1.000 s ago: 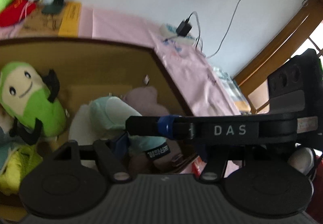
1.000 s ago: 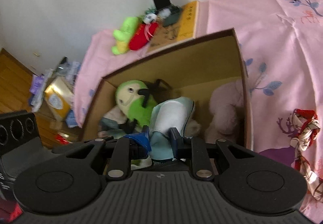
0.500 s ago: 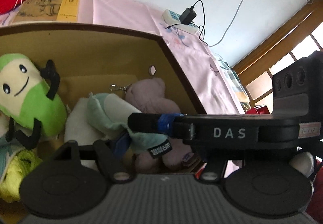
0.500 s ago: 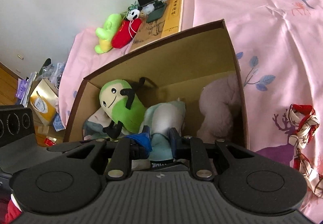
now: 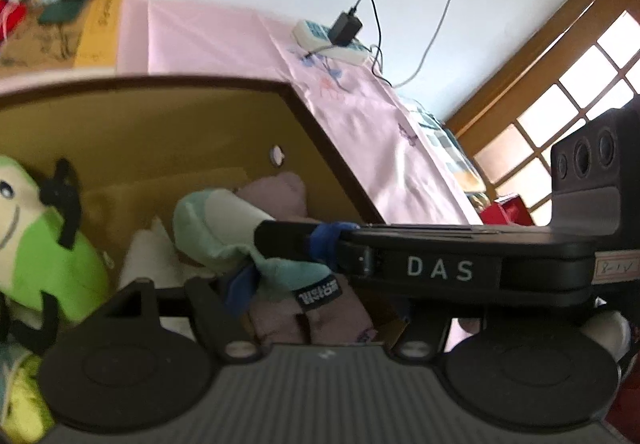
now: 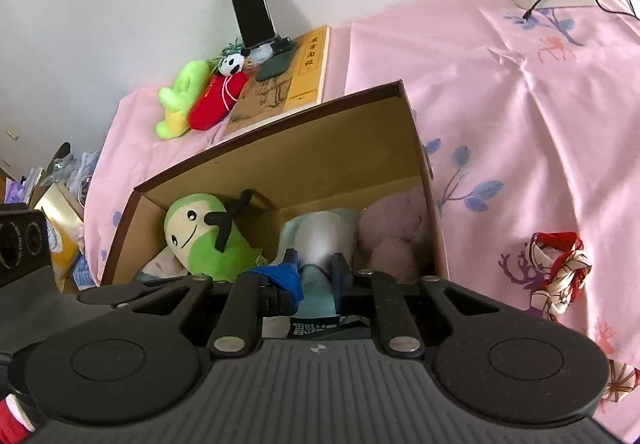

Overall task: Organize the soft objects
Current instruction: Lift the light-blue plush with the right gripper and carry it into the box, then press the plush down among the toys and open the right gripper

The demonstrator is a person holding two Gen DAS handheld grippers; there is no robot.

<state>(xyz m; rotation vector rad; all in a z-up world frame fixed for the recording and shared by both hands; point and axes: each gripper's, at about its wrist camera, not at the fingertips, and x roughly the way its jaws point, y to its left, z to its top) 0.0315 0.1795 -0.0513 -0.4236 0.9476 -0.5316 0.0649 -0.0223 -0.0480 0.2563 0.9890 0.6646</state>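
Right gripper (image 6: 316, 280): now clamped tight on the teal plush (image 6: 320, 240), jaws having just been closing.
Left gripper (image 5: 256, 276): fingers part-open; holding anything? Hard to tell, it's crowded.
Where: inside the cardboard box (image 6: 280, 160), between green plush (image 6: 208, 244) and mauve plush (image 6: 396, 240).
Technique: lower gently, wedge upright, release slowly.
Feel: squashy fleece, rounded bodies; stiff flat-walled card.

White wall (image 6: 120, 4), pink bedsheet (image 6: 520, 124), wooden-framed window (image 5: 560, 96) bright with daylight.
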